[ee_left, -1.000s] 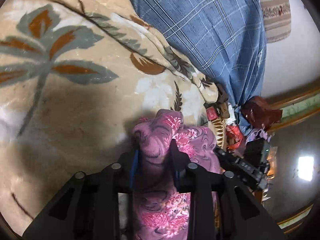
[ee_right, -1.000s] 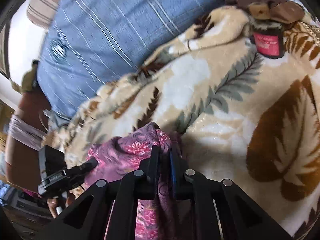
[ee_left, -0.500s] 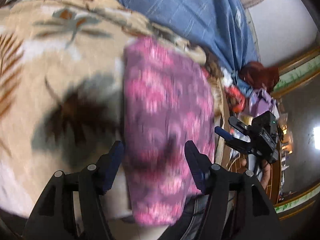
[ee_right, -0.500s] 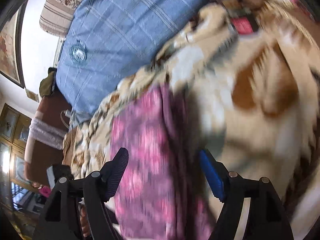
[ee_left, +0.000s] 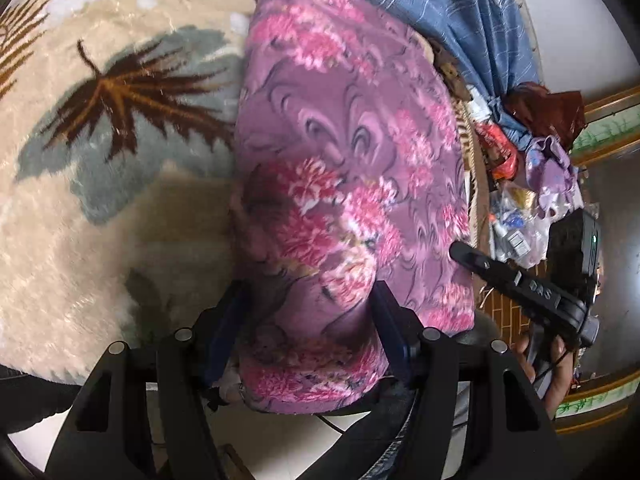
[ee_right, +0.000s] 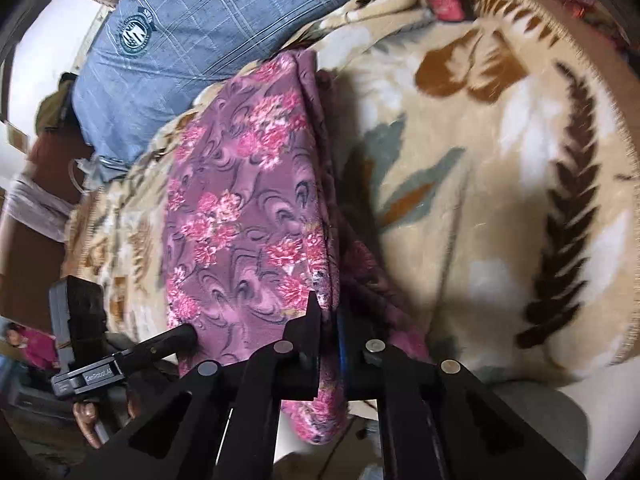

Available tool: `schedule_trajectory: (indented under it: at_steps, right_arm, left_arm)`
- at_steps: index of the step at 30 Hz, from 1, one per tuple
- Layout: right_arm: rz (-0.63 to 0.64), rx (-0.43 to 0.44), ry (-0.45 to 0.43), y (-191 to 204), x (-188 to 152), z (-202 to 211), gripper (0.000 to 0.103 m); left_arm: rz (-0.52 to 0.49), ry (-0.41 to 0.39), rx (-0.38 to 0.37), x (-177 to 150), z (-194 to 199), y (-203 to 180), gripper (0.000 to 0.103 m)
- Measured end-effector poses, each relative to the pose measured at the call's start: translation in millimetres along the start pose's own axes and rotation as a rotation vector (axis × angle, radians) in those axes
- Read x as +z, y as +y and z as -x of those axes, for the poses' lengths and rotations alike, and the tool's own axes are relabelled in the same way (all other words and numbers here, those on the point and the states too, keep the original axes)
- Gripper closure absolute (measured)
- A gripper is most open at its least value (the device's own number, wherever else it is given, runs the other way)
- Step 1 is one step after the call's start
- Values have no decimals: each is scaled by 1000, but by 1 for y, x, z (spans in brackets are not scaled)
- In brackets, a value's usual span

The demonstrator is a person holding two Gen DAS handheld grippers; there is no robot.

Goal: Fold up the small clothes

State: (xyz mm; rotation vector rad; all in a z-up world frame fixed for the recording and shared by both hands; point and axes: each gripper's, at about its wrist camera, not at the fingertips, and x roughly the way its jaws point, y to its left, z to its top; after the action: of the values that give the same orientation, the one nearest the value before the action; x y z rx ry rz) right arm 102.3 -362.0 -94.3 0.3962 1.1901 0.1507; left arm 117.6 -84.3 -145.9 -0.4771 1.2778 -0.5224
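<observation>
A leaf-print blanket [ee_left: 120, 168] covers the bed and takes up most of both views. Beyond the blanket, at its far edge, lies a blue checked cloth [ee_right: 192, 28] with a round crest printed on it.

On the blanket lies the garment [ee_left: 352, 152], a purple piece with pink flowers, spread flat in a long folded strip. Its far end reaches almost to the blue cloth; its near end hangs over the blanket's near edge.

The left gripper [ee_left: 308, 332] sits at that near end with its jaws wide apart, the cloth bunched between them; I cannot tell whether the pads press it. The right gripper [ee_right: 329, 332] is at the garment's right edge, jaws drawn narrow and pinching the folded edge, with a flap of cloth hanging below them.

To the right of the garment in the left view, past the blanket's fringe, sits a heap of oddments [ee_left: 520, 184]: a red packet, lilac cloth, clear wrappers. Nothing there looks like a proper container. A small red label [ee_right: 446, 6] shows at the blanket's far edge in the right view.
</observation>
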Motion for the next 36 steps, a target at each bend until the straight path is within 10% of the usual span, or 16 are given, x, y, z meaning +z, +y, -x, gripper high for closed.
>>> schedule_trajectory:
  at_steps: [7,9,11,16,23,36]
  right_arm:
    - [-6,-49,57,-9,7,-22,91]
    - [-14,-19,27,-10,3,-11,78]
    - [-44,79,-23,-17,6,4,36]
    - [-77,304,-126,-22,44,30,21]
    - [-120,371,-97,-14,124,-25,21]
    - [-91,371,-43,-11,125,-83,37]
  left_arm:
    - [-28,-9,-2,-5,4,-5,39]
    - [-8,-38,-44,-1,17,0,39]
    - [15,-74,-76,5,29,6,39]
    - [112,-153,-103,45,46,24,36]
    - [180,-184,-149,105,33,38,36]
    - [239,-176,-256,150,-12,44,36]
